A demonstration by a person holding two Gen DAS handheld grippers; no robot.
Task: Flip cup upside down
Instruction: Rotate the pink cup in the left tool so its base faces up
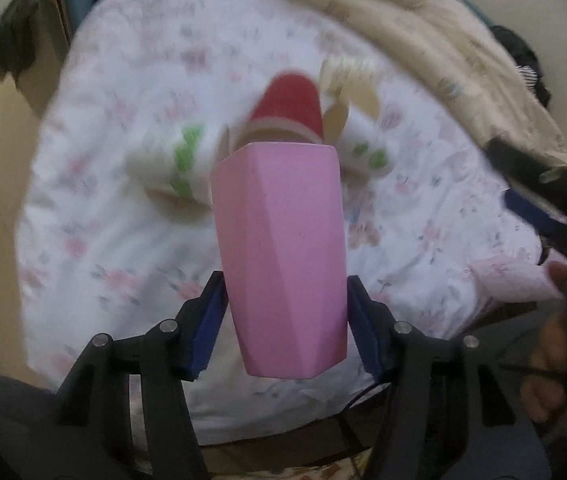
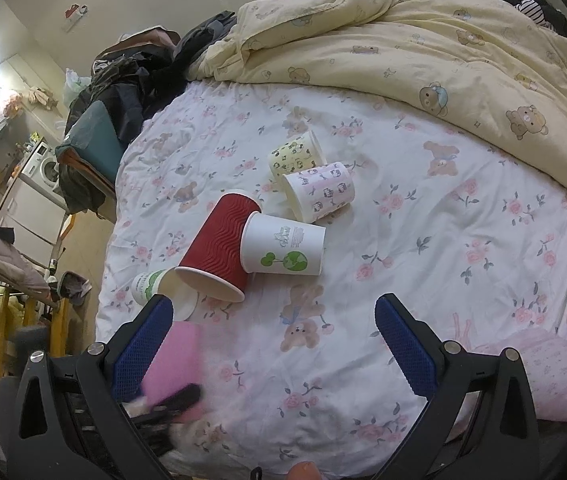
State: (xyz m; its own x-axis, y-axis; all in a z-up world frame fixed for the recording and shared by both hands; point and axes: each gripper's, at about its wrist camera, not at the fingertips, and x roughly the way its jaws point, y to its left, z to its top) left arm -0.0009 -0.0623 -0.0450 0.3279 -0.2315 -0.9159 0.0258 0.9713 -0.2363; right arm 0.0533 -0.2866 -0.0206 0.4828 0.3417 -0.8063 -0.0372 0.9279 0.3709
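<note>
The pink cup (image 1: 283,256) is pinched between the blue pads of the left tongs (image 1: 285,328), held above the flowered bed sheet (image 1: 103,220) with its far end pointing away from the camera. The grip sits low on the tapered, faceted wall, so a slip could be caused by any quick wrist turn, judging by the blur. A cluster of paper cups lies just beyond it: a red ribbed cup (image 2: 219,244), a white cup with a green globe (image 2: 283,246), and two patterned cups (image 2: 315,188). These could be knocked if the pink cup is set down among them. On the soft bedding an inverted cup may tip. The right tongs (image 2: 275,344) are spread and hold nothing.
</note>
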